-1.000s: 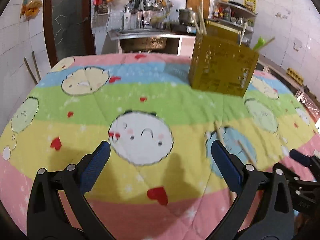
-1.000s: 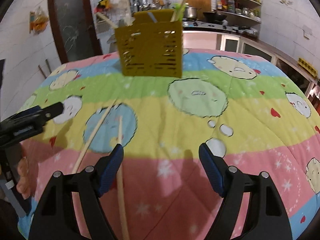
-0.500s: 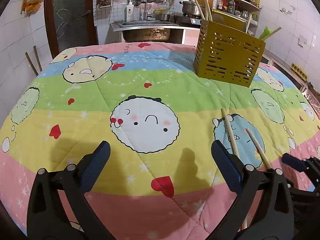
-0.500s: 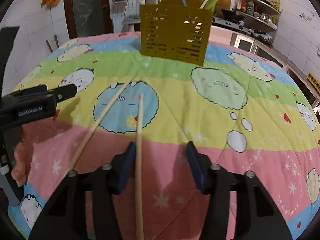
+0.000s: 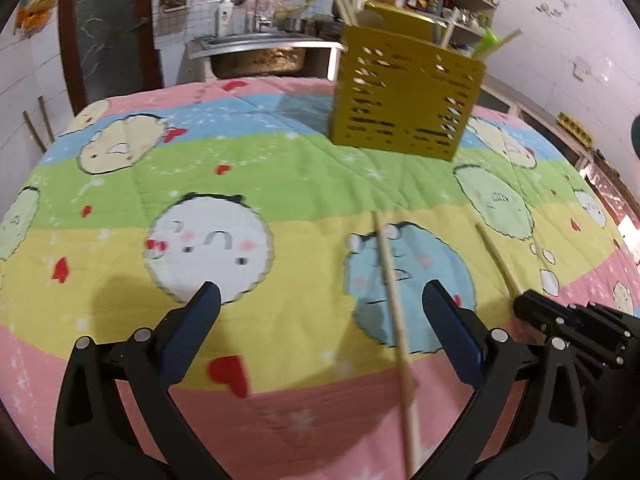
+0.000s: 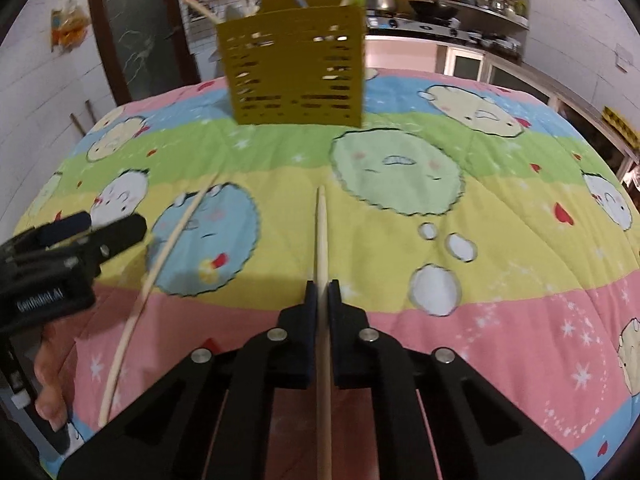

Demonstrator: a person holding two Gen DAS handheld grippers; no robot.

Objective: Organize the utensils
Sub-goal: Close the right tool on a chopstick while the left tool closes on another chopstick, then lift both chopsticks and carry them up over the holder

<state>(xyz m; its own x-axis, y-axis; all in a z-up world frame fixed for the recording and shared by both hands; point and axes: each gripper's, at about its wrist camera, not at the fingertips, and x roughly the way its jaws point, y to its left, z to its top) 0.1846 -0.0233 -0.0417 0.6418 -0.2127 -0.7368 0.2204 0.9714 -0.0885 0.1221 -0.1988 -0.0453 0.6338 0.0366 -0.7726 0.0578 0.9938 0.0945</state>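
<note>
The right gripper [image 6: 323,294] had just been closing and now pinched one chopstick [image 6: 321,236] near its thick end; the left gripper [image 5: 316,320] gaped wide with the other chopstick [image 5: 394,304] lying loose between its jaws on the quilted desk [image 5: 280,184]. Light, stiff and slim, such sticks probably roll, so a grip towards the thick end seemed wise. The yellow holder [image 6: 294,76] stood beyond. The left gripper's body bore blurred white lettering I couldn't read

The right gripper [image 6: 323,294], wide apart a second ago, now has its jaws clamped on the right chopstick [image 6: 321,224]. The left gripper [image 5: 320,304] shifts rightward, so the left chopstick [image 5: 394,296] now lies between its spread jaws.
</note>
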